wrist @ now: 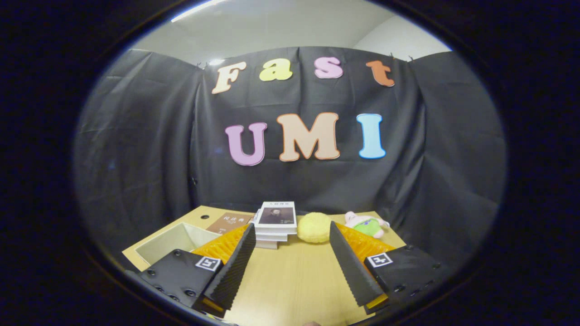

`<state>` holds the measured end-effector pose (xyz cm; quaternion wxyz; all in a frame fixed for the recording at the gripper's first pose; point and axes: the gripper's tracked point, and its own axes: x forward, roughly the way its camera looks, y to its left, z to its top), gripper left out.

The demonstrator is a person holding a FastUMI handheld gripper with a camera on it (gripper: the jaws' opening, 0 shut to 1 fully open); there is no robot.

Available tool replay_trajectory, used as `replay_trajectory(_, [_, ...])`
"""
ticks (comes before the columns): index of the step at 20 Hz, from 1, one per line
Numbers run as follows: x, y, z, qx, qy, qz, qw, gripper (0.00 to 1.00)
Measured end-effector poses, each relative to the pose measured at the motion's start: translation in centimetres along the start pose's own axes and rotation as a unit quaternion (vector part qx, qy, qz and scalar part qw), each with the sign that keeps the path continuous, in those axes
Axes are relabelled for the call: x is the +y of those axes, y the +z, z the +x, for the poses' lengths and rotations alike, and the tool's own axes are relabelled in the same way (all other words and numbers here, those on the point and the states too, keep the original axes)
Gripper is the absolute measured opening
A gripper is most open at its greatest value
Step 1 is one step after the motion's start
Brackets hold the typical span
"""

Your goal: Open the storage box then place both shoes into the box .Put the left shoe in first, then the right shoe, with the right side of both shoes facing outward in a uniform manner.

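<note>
My gripper [290, 233] is open, its two black ribbed fingers [233, 265] spread wide over a light wooden table [294, 280] with nothing between them. To the left of the left finger sits an open pale box [174, 240] with a beige inside. I cannot see any shoe in it from here.
A stack of books [274, 224] stands just beyond the fingers, with a brown book [229, 222] lying to its left. A yellow fuzzy ball [314, 227] and a pink and green plush toy [366, 224] rest at the table's far right. Black cloth walls close in behind.
</note>
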<state>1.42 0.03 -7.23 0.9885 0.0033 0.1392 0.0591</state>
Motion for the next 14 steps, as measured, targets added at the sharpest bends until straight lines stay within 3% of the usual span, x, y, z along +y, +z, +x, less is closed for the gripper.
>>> replay_trajectory(7, [-2.0, 1.2, -1.0, -0.042, -0.036, -0.036, 0.998, 1.0])
replay_trajectory(14, [-1.1, 2.6, -1.6, -0.082, -0.032, -0.01, 0.996, 1.0])
